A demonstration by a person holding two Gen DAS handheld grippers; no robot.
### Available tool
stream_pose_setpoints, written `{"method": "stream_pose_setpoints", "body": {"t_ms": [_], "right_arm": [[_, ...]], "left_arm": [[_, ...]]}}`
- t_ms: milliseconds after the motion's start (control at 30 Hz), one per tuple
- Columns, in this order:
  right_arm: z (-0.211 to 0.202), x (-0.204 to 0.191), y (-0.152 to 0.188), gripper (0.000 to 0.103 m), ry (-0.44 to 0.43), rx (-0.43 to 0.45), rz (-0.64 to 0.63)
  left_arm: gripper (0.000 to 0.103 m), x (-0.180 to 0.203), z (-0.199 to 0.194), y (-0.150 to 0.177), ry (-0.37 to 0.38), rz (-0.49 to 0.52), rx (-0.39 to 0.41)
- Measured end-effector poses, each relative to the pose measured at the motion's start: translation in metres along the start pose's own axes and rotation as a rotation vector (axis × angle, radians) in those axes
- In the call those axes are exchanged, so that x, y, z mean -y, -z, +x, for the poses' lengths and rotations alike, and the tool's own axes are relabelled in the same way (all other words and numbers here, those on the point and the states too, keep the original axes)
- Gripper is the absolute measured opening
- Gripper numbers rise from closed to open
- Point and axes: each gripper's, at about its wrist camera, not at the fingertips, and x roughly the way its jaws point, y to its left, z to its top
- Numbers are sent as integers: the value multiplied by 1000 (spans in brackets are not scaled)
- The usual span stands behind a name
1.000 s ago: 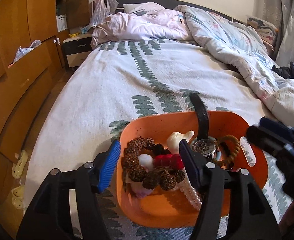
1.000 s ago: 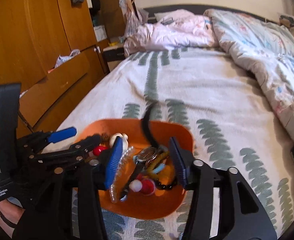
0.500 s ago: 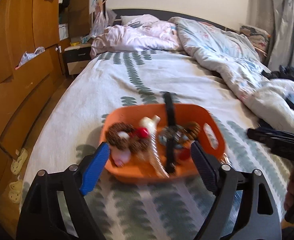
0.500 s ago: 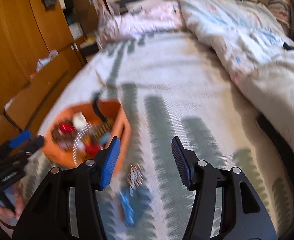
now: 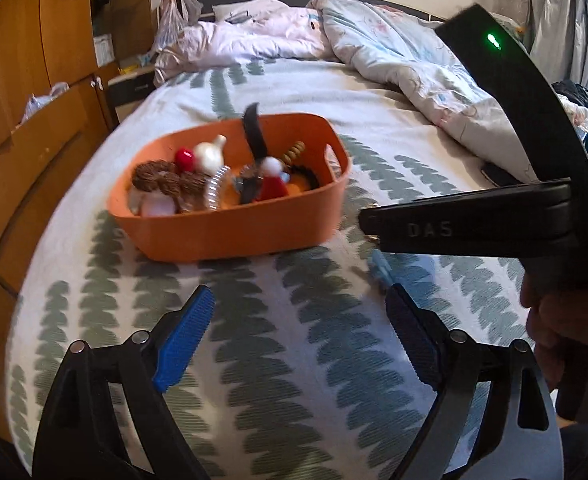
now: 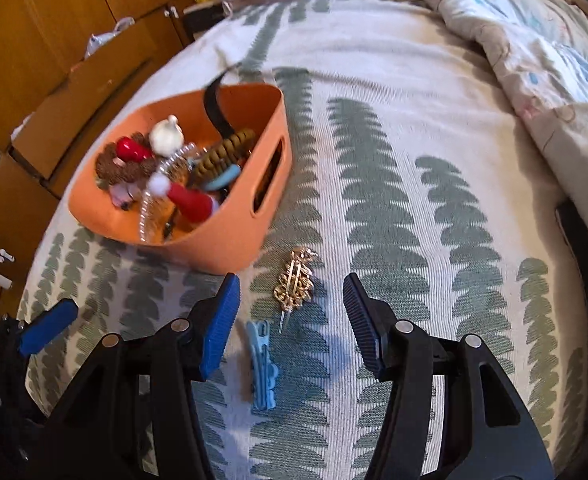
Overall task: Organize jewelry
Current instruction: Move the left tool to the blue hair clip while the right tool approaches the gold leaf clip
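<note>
Both grippers hang over the leaf-patterned bedspread (image 6: 394, 208) with nothing between their fingers. Spread wide, the right gripper (image 6: 292, 324) has its blue pads on either side of two loose pieces lying on the cloth: a light blue hair clip (image 6: 263, 366) just ahead of the left pad and a gold hair clip (image 6: 296, 282) a little farther out, nearer the middle of the gap. Neither clip touches a pad. Ahead and to the left of this gripper, close beside the gold clip, sits the orange plastic bin (image 6: 230, 236), its handle slot facing the gripper.

Also held wide, the left gripper (image 5: 300, 330) frames bare bedspread, with the same bin straight ahead and well clear of its fingertips. Inside the bin lies a jumble of jewelry: a brown seed-bead bracelet (image 5: 166, 180) at the left, a red bead (image 5: 185, 157) and a cream-coloured pendant (image 5: 211, 153) behind it, a clear bead strand (image 5: 215, 188) in the middle, a small red-and-white figure (image 5: 273, 182) to the right of that, and a black watch strap (image 5: 254, 132) standing up past the rim. A coiled olive-brown bracelet (image 6: 228, 152) rests near the handle side.

The body of the right gripper crosses the left wrist view at the right, marked DAS, above the holder's hand (image 5: 566, 328). Beyond the bin, a rumpled duvet (image 5: 414, 64) lies on the bed, and wooden wardrobes (image 5: 34, 80) stand off to the left.
</note>
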Motion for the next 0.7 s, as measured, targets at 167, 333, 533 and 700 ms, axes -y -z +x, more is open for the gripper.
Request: {"method": "stream_pose_setpoints", "body": {"t_ms": [167, 333, 533, 700], "right_arm": [[-2, 6, -4, 57, -14, -6, 1], [9, 9, -5, 57, 1, -43, -21], [19, 7, -8, 57, 6, -67, -62], [22, 4, -8, 57, 30, -81, -89]], "left_arm": [[86, 17, 6, 1, 20, 1, 1], [86, 30, 15, -1, 5, 16, 1], [86, 31, 33, -6, -8, 0, -38], [86, 33, 46, -6, -32, 4, -76]]}}
